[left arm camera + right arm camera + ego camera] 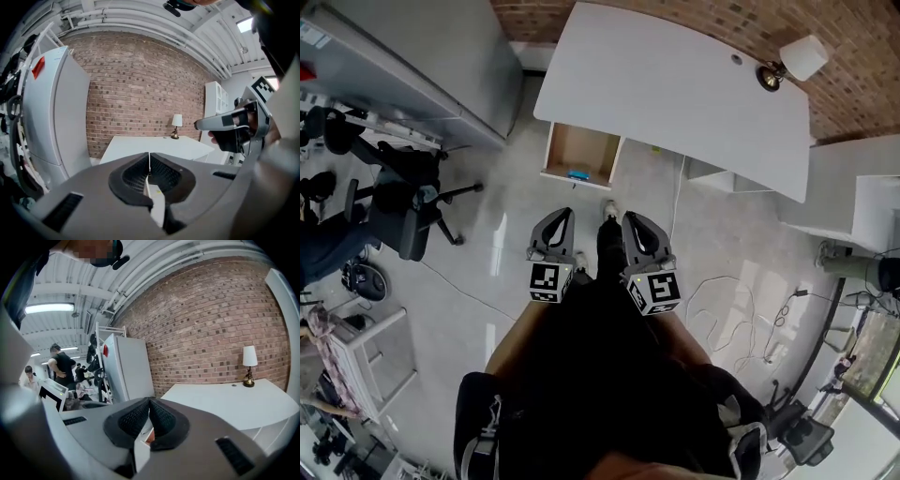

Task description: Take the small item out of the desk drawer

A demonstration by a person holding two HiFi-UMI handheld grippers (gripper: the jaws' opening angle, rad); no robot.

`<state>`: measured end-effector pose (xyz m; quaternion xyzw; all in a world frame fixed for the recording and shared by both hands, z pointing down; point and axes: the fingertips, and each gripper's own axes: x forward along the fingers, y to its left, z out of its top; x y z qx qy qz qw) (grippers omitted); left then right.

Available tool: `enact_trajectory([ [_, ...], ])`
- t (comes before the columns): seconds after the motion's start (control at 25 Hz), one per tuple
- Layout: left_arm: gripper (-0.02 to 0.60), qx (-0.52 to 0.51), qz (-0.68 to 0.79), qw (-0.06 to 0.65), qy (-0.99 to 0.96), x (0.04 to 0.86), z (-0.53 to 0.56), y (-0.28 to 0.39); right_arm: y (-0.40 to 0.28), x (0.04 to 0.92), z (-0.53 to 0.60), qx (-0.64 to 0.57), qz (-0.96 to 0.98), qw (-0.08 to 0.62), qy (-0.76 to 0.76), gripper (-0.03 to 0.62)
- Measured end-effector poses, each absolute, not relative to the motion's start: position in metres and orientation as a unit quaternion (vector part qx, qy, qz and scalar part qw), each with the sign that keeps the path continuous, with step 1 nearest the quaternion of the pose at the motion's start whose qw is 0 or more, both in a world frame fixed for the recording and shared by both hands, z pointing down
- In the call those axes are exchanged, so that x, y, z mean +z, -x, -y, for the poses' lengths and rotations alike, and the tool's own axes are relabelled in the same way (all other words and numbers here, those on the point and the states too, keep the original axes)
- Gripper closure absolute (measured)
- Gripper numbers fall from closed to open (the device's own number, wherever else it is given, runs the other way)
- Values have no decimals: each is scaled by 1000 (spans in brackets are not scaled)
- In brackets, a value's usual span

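Observation:
In the head view the white desk (675, 84) has its wooden drawer (581, 150) pulled open over the floor. A small blue item (577, 175) lies at the drawer's front edge. Both grippers hang side by side well short of the drawer, above the person's legs. My left gripper (565, 214) is shut with nothing in it; its jaws meet in the left gripper view (149, 161). My right gripper (627, 217) is likewise shut and empty (149, 404). Both gripper views look level at the desk (154, 143) and the brick wall; the drawer's inside is hidden in them.
A table lamp (792, 61) stands on the desk's far right corner. A tall white cabinet (422, 56) stands left of the desk, with a black office chair (403, 202) in front of it. Cables (722, 309) lie on the floor at right, beside white shelving (862, 206).

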<state>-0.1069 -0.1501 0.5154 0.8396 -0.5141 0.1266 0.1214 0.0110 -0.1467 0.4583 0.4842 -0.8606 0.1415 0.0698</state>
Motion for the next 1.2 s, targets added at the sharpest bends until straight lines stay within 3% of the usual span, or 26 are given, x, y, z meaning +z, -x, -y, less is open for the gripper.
enact_trajectory([
  [0.24,550,170,519,162,-822,586,215,108,-15,483,218,161,865,88,-467,568],
  [0.52,332,234,500,242,-798,697,264,101,-21,522,269,191,860,109,-461,568],
  [0.64,282,266,498,274,-779,751,275,102,-21,538,282,205,856,118,-459,568],
  [1.2,212,396,477,386,-683,958,293,112,-31,606,318,258,843,145,-450,568],
])
